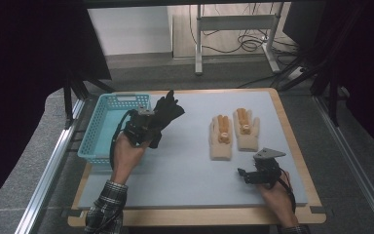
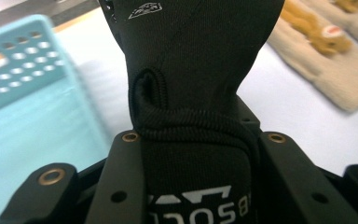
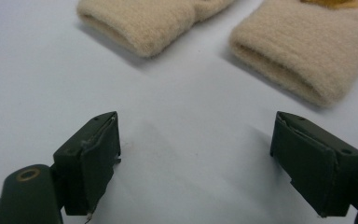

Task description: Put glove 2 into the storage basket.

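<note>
My left gripper [image 1: 148, 127] is shut on the cuff of a black glove [image 1: 168, 111], held up above the mat beside the basket's right wall. In the left gripper view the black glove [image 2: 196, 60] stands between the jaws, its cuff with white lettering pinched at the bottom, and my left gripper [image 2: 196, 140] hides behind it. Two beige gloves with orange trim lie side by side on the mat, one [image 1: 221, 139] to the left of the other [image 1: 247, 130]. My right gripper [image 1: 246, 174] rests open near the mat's front right, its fingers [image 3: 91, 158] wide apart just short of the beige cuffs [image 3: 284, 51].
A turquoise perforated basket [image 1: 106, 127] sits at the table's left edge. The grey mat [image 1: 190, 170] covers a wooden table top [image 1: 302, 161]. Beyond the table stand a desk frame [image 1: 236, 29] and loose cables on the floor.
</note>
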`<state>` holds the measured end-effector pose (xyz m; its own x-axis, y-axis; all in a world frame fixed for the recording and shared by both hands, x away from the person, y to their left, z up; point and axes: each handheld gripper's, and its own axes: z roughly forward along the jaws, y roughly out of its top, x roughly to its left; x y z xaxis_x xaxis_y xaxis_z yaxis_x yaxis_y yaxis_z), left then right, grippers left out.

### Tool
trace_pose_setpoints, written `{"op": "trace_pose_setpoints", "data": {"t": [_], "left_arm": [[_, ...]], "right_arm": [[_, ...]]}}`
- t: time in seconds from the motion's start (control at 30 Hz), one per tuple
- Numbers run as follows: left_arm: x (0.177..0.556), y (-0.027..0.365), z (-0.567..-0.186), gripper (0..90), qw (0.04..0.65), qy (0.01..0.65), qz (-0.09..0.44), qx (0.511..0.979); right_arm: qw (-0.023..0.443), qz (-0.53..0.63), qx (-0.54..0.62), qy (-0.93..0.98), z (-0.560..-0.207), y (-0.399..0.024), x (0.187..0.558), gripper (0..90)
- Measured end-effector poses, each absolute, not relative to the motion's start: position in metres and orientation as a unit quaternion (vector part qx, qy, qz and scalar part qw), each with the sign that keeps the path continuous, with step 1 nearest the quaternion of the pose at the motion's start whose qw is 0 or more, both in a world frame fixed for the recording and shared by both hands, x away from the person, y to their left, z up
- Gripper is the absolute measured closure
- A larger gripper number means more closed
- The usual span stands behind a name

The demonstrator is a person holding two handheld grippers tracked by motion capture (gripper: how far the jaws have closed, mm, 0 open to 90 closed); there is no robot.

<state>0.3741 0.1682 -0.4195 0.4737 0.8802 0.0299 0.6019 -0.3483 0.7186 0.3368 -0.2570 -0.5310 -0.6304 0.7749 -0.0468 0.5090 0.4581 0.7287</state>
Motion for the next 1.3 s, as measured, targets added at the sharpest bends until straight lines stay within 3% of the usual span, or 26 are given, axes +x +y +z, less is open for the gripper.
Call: {"op": "trace_pose_setpoints", "data": {"t": [0.4, 0.8, 1.03, 1.3], "left_arm": [[0.386, 0.220, -0.422, 66.6, 0.304, 0.524, 0.229, 0.762], [0.408, 0.292, -0.451, 65.7, 0.226, 0.615, 0.209, 0.726], [0.426, 0.307, -0.467, 64.6, 0.161, 0.643, 0.189, 0.725], [0.439, 0.313, -0.481, 62.4, 0.133, 0.649, 0.170, 0.729]], "right_arm": [[0.190, 0.350, 0.385, 0.832, -0.531, -0.257, 0.337, 15.5], [0.190, 0.350, 0.386, 0.832, -0.531, -0.257, 0.337, 15.5], [0.190, 0.350, 0.386, 0.832, -0.531, -0.257, 0.337, 15.5], [0.190, 0.350, 0.385, 0.833, -0.531, -0.257, 0.337, 15.5]]}}
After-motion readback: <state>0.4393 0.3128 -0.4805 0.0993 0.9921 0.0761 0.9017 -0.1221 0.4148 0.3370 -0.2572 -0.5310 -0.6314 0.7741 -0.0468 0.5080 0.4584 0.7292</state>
